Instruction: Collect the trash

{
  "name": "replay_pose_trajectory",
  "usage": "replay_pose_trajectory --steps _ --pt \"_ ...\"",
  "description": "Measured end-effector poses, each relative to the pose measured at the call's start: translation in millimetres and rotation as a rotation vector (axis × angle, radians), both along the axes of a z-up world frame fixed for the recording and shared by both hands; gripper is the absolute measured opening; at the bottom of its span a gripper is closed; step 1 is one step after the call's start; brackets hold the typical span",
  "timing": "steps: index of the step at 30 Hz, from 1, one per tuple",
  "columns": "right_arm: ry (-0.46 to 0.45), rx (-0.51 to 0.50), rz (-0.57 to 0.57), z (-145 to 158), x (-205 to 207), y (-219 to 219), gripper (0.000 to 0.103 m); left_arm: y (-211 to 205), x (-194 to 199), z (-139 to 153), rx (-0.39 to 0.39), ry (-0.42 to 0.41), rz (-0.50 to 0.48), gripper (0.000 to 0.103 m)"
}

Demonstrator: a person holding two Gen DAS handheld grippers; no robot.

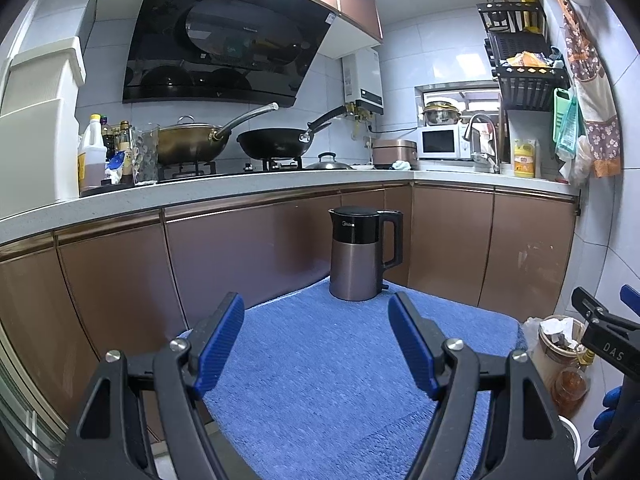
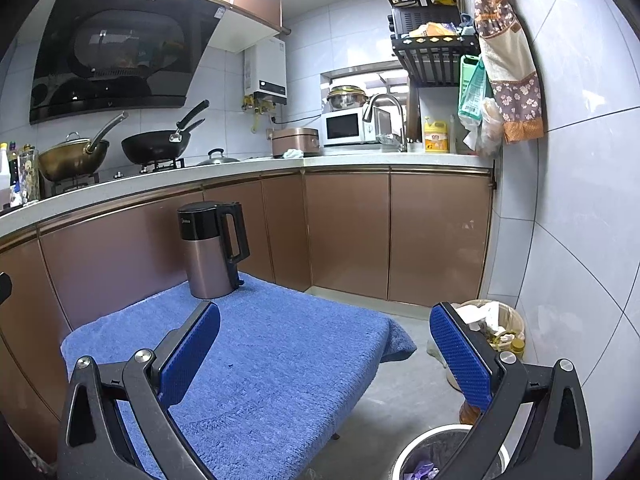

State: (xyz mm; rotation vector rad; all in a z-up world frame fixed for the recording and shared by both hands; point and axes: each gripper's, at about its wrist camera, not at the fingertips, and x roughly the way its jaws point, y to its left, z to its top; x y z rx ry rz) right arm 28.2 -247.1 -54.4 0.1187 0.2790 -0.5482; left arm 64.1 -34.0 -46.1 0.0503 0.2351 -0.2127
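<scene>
Both the left gripper (image 1: pixel 316 344) and right gripper (image 2: pixel 326 354) gape wide, empty, over a blue towel-covered table (image 2: pixel 280 360); a steel-and-black electric kettle (image 2: pixel 212 250) stands at twelve o'clock, and a white-rimmed bin (image 2: pixel 444 456), seemingly holding scraps, at five.

The white bin (image 2: pixel 404 458) by the floor is cut off at the picture's bottom edge, and the right hand-held gripper (image 2: pixel 325 350) covers part of its rim, so its contents are hard to make out. The brown basket (image 2: pixel 516 322) of scraps sits half behind a blue finger (image 2: pixel 460 360). From the left wrist view, the right hand-held gripper's (image 1: pixel 608 308) tips run off the edge.
</scene>
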Motion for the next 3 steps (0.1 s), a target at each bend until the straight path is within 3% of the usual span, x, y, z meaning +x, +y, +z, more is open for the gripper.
replay_pose_trajectory --steps 3 --pt "0.005 -0.001 -0.001 -1.1 0.9 0.5 0.103 1.2 3.0 -0.5 0.001 0.006 -0.008 0.073"
